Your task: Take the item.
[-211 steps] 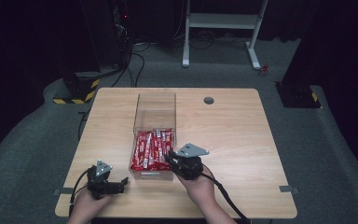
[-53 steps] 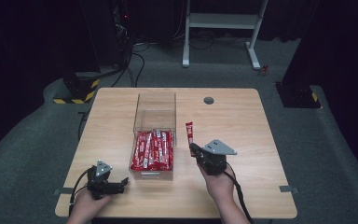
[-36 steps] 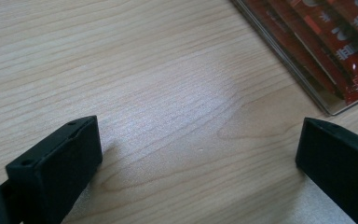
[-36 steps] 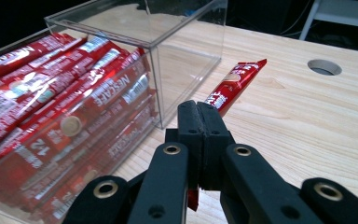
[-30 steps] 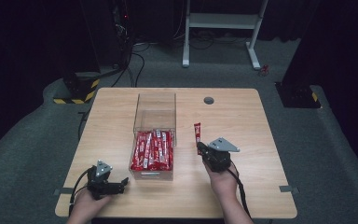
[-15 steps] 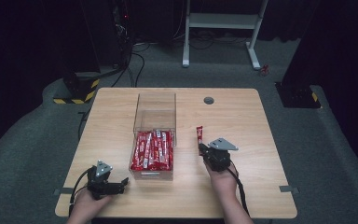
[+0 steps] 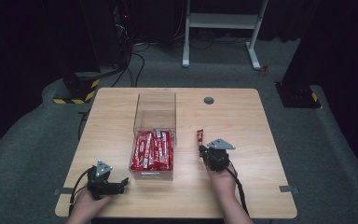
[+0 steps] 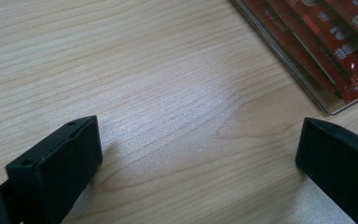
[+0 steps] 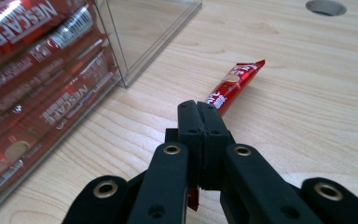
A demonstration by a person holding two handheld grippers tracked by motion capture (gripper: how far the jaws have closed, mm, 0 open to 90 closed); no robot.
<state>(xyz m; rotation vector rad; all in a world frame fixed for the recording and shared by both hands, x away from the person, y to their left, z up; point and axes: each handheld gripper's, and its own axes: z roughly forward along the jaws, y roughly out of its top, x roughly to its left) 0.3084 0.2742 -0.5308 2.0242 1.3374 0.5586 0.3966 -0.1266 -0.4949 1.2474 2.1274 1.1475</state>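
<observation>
One red coffee stick (image 9: 230, 86) is pinched at its near end between the pressed-together fingers (image 9: 198, 122) of the right gripper (image 7: 207, 151), its long axis running straight ahead away from the person, parallel to the clear box (image 7: 154, 135) and just to its right, its far tip low over the desk (image 7: 251, 126). The left gripper (image 7: 117, 184), fingers spread on nothing, rests well apart at the desk's near left corner. Seven seconds ago the right gripper was at the box's sticks (image 7: 153, 149); since then it has carried this one out rightward and lowered it toward the desk.
</observation>
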